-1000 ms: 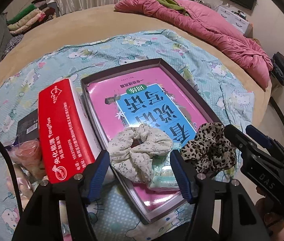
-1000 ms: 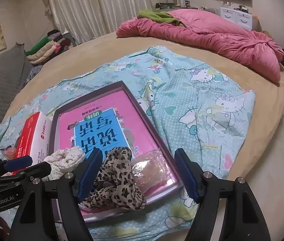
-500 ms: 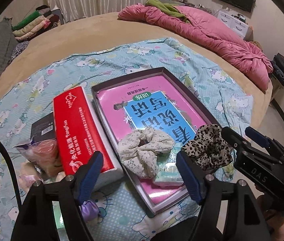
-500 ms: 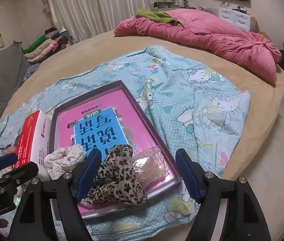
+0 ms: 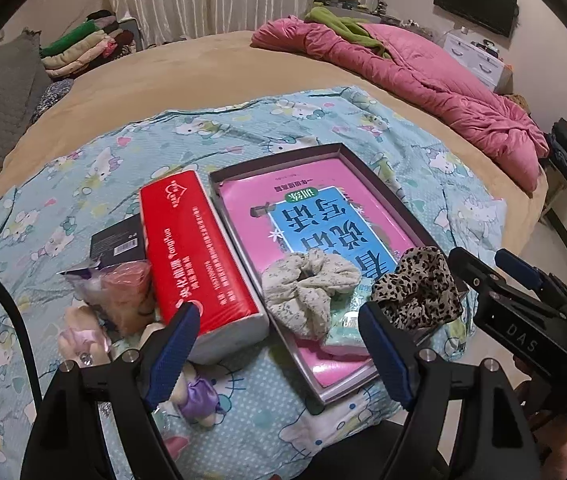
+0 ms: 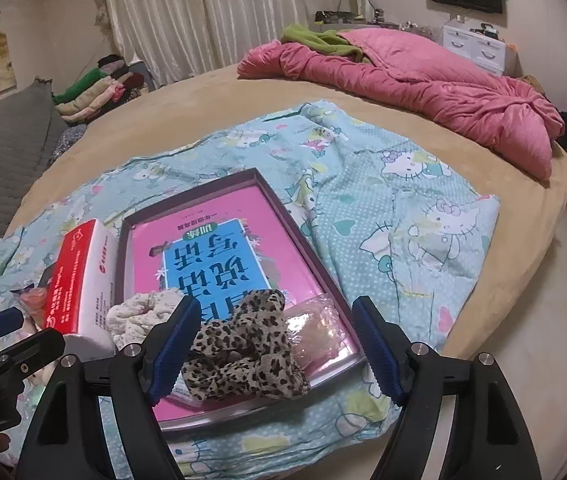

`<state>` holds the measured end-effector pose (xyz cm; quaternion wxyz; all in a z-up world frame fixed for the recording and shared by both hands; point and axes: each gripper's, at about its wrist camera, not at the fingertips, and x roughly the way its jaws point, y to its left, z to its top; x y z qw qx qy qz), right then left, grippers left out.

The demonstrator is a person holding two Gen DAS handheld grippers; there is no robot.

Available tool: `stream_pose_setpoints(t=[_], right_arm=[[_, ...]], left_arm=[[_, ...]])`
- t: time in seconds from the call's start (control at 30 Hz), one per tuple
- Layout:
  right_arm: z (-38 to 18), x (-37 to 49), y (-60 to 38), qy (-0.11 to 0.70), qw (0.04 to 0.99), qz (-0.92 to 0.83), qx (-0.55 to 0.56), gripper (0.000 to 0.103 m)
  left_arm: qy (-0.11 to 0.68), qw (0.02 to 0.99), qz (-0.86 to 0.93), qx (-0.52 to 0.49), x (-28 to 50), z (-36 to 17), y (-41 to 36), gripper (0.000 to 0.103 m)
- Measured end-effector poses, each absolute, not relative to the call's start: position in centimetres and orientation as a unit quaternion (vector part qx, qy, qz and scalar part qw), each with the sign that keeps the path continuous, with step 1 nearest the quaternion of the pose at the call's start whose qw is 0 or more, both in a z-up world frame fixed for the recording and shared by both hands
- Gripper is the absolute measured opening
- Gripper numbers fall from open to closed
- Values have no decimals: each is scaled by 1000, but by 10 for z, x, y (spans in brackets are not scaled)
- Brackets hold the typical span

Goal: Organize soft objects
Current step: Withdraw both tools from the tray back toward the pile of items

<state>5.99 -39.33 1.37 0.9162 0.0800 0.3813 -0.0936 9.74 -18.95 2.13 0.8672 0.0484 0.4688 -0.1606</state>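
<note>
left tongs [image 5: 279, 350]: wide, holding nothing | right tongs [image 6: 273, 350]: wide, above leopard scrunchie [image 6: 243, 350]

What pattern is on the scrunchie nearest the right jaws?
Leopard print, tan with dark spots, on the scrunchie; clearest in the right wrist view.

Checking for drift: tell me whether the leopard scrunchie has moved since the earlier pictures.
No. The leopard scrunchie keeps its place at the near end of the tray; only the camera backed away.

The left gripper [image 5: 279, 350] hangs spread wide at the frame's bottom, holding nothing. Just above it, a floral scrunchie [image 5: 303, 292] and a leopard scrunchie [image 5: 419, 290] lie inside the shallow box [image 5: 367, 164], with a red tissue pack [image 5: 195, 256] left of it.
</note>
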Motion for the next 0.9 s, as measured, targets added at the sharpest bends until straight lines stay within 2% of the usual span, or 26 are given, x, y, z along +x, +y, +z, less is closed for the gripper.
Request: stream_pose_setpoints(t=[0.5,0.9], right_arm=[[38,51,-362,363,928,-69,40,79],[63,42,-323,340,940,-29,18,79]], left_arm=[[459,877,-135,34,79,33,-155,81],[447,891,-82,-1,74,54,-89,81]])
